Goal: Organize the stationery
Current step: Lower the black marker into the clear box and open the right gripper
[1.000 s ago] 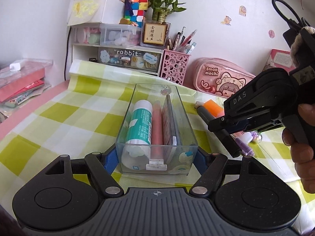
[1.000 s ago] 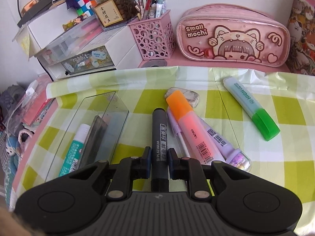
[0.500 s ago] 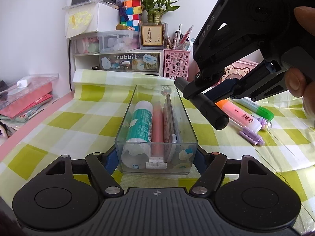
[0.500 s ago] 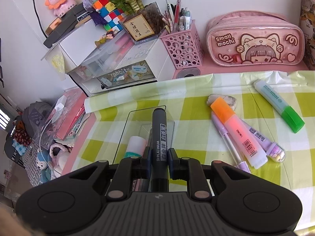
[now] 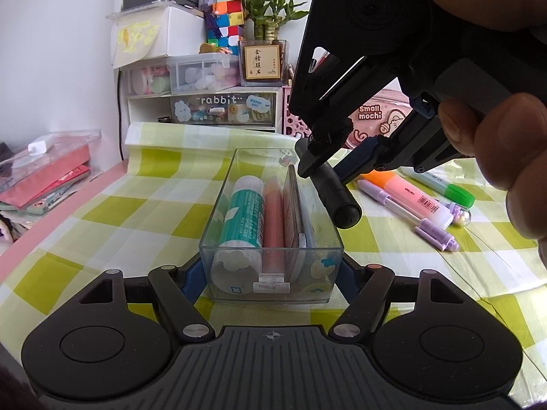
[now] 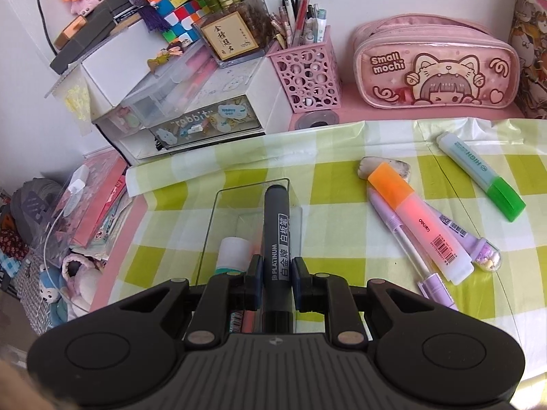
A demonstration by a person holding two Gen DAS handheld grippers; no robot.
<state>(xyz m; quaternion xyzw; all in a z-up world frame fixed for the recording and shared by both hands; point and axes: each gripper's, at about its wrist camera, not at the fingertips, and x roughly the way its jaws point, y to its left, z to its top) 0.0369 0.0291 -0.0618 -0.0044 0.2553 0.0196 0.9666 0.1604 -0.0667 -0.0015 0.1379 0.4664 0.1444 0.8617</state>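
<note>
My left gripper (image 5: 271, 273) is shut on the near end of a clear plastic box (image 5: 328, 242) that holds a teal glue stick (image 5: 244, 218), a pink pen and a flat item. My right gripper (image 6: 277, 282) is shut on a black whiteboard marker (image 6: 277, 229) and holds it over the box's (image 6: 208, 229) right side; it shows in the left wrist view too (image 5: 336, 194). An orange highlighter (image 6: 417, 225), a green highlighter (image 6: 482, 181), purple pens (image 6: 400, 239) and an eraser (image 6: 365, 165) lie on the checked cloth at right.
A pink pencil case (image 6: 434, 68), a pink pen holder (image 6: 307, 71), white drawer units (image 6: 191, 119) and a plant stand along the back wall. Books (image 5: 44, 177) lie stacked at the left, off the cloth.
My right gripper has carried the black marker left and up from beside the loose pens to above the box. The left gripper and the box have stayed put.
</note>
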